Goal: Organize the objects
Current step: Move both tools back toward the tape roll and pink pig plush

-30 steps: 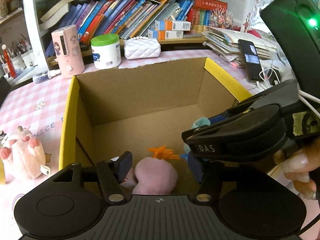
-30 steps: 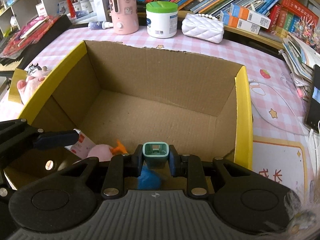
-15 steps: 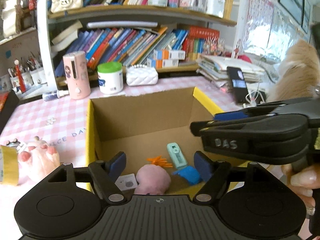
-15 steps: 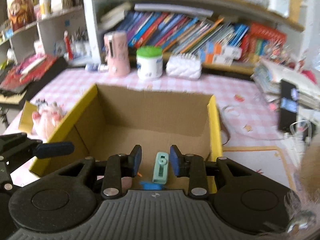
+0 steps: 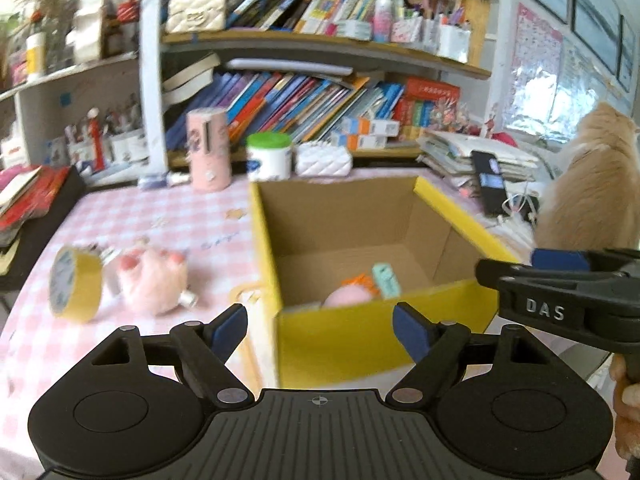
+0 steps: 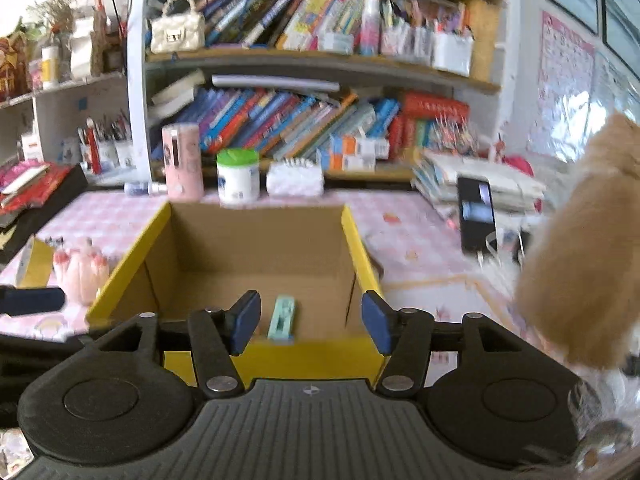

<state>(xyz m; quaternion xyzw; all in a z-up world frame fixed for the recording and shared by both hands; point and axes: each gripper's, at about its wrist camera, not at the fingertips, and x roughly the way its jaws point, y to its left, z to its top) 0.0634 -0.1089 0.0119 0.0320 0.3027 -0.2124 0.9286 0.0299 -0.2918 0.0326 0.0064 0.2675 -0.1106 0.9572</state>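
**A:** What edges do you have around you?

**B:** Your left gripper (image 5: pixel 320 330) sits in front of the near yellow wall of the cardboard box (image 5: pixel 376 344), fingers spread wide and holding nothing. The box's left wall runs away from you; the pink checked table (image 5: pixel 168 216) lies bare to its left until the pink plush toy (image 5: pixel 154 280) and the roll of yellow tape (image 5: pixel 74 286) standing on edge just beside it.

**A:** And on your right?

**B:** Your right gripper (image 6: pixel 310 322) also hangs before the near rim, its fingers wide apart with nothing between them. The box (image 6: pixel 272 354) is open-topped. To its right there is open tabletop (image 6: pixel 408 240), then a large tan furry shape (image 6: pixel 580 272), too blurred to identify, close to your right side. A black phone (image 6: pixel 476 216) lies past it by the stacked papers.

**A:** Where are the things you are organizing?

**B:** Inside the box. The small teal device (image 6: pixel 282 318) lies on the floor near the front wall; in the right wrist view it appears between your spread fingers but below and beyond them, not touched. In the left wrist view the teal device (image 5: pixel 386 280) sits just beside a pink plush with orange tuft (image 5: pixel 352 292), both behind the front wall.

**A:** And the back edge?

**B:** A pink cylinder (image 5: pixel 208 148), a green-lidded jar (image 5: pixel 269 156) and a white quilted pouch (image 5: pixel 323 162) stand behind the box, under the bookshelf.
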